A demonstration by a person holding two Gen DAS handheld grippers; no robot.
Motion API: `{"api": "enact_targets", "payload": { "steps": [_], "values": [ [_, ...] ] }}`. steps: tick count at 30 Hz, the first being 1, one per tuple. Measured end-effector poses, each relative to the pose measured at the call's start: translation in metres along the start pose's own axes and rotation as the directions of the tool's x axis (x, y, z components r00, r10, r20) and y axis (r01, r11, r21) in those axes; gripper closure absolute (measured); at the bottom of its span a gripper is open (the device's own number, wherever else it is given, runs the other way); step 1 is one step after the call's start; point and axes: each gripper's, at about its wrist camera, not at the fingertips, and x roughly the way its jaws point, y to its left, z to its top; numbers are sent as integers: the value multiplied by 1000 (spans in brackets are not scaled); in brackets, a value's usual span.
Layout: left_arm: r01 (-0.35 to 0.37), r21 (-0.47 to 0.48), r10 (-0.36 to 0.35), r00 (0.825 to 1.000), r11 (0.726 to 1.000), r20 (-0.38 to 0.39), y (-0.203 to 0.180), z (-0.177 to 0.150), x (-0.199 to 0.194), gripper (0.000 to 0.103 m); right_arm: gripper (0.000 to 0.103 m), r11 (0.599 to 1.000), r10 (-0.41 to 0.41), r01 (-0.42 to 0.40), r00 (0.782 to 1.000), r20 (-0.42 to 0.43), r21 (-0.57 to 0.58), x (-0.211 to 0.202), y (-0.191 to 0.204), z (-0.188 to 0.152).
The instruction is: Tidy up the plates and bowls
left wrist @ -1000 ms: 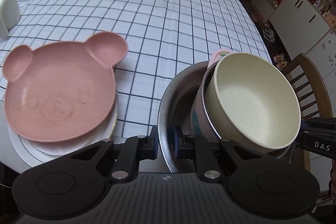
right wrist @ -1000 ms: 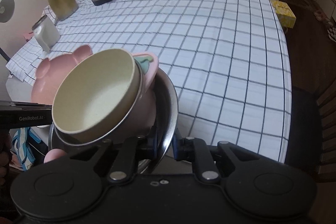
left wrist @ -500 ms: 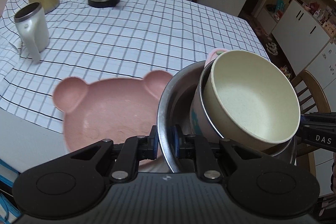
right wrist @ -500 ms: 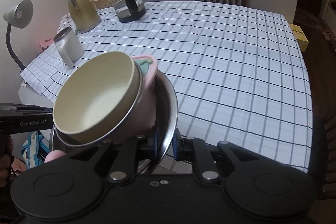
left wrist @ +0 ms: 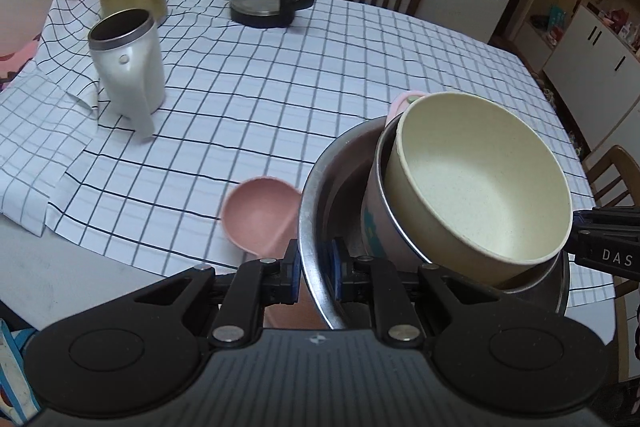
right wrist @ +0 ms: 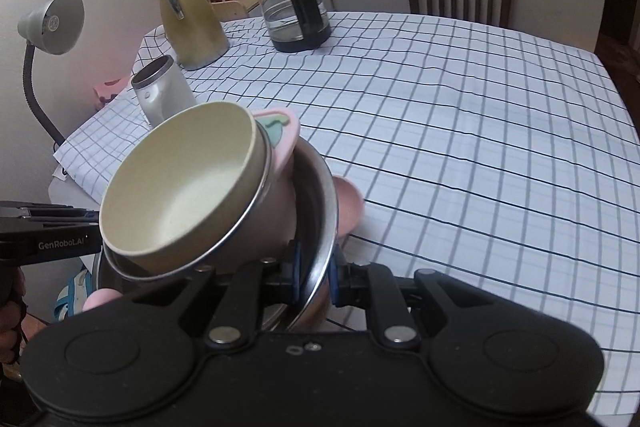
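**Stack of bowls being carried over the counter**

Left wrist view: the rim of a steel bowl (left wrist: 316, 211) is being pinched by the left gripper (left wrist: 314, 273), its fingers pressed on either side of the rim. Inside it a pink cup (left wrist: 374, 211) is being held tilted, with a cream bowl (left wrist: 480, 187) nested in that. A pink plate (left wrist: 260, 219) is showing underneath, above the checked counter (left wrist: 280, 99).

Right wrist view: the opposite rim of the steel bowl (right wrist: 320, 219) is being pinched by the right gripper (right wrist: 314, 277). The carrying step is judged to be in hand; next, a level set-down is being called for, lest the tilted contents slide.
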Motion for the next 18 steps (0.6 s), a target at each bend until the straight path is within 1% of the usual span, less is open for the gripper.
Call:
{"api": "enact_targets", "payload": {
  "steps": [6,10,13,18],
  "values": [
    [-4,-2,4,1000,1000,-21,18,-5,20,89,89,1000,-4,4,1000,-19,0,31,14,-4],
    [-8,23,8,1000,1000,-19,17,-9,30,89,89,1000,-12,12,999,-39,-2,43,14,-7],
    [-10,48,10,1000,999,-16,12,-13,36,89,89,999,-46,45,998,-47,-29,50,16,-9],
    [3,59,-1,1000,998,-27,11,-19,44,89,89,997,-71,70,995,-65,-10,58,11,-10]
  ]
}}
